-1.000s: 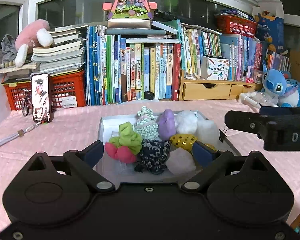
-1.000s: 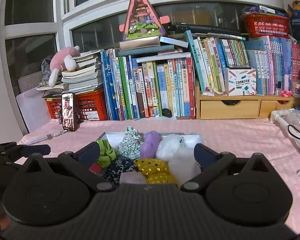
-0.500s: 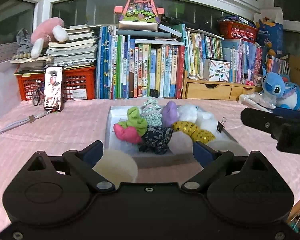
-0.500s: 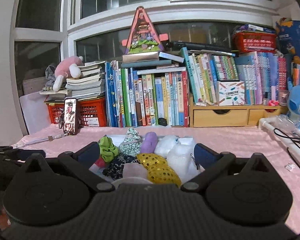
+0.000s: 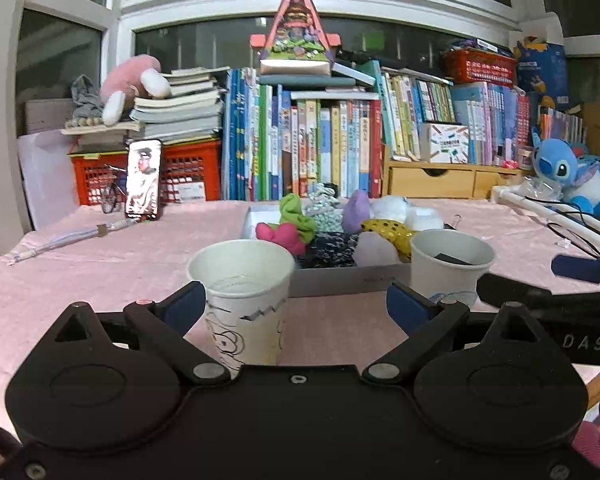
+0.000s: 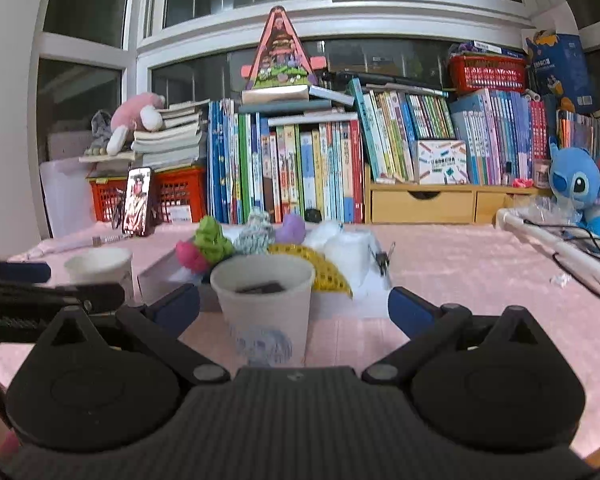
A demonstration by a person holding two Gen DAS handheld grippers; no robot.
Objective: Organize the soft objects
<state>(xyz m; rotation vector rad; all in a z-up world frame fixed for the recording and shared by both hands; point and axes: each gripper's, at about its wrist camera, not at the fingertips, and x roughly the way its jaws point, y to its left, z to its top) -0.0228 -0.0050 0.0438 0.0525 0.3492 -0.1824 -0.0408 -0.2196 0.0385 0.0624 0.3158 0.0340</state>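
A shallow white tray [image 5: 340, 278] [image 6: 156, 272] on the pink tablecloth holds several soft scrunchies: green [image 5: 294, 214] [image 6: 210, 240], pink [image 5: 280, 236], purple [image 5: 356, 210], gold sequinned [image 5: 384, 228] [image 6: 320, 268], dark patterned [image 5: 332, 246] and white fluffy [image 5: 412, 212]. Two white paper cups stand in front of it. My left gripper [image 5: 296, 306] is open, with the left cup [image 5: 242, 296] [image 6: 98, 266] between its fingers, untouched. My right gripper [image 6: 294, 306] is open behind the right cup [image 6: 264, 304] [image 5: 450, 268], which has something dark inside.
A wall of books [image 5: 320, 148], red crates [image 5: 180, 178], a propped phone [image 5: 142, 184] and wooden drawers [image 5: 432, 182] line the back. A blue plush [image 5: 564, 178] and white tubing with cables [image 5: 552, 216] lie at right. A binder clip [image 6: 382, 258] sits beside the tray.
Both grippers have pulled back and dropped lower. The tray now lies farther off and the two paper cups have come into view in front of it.
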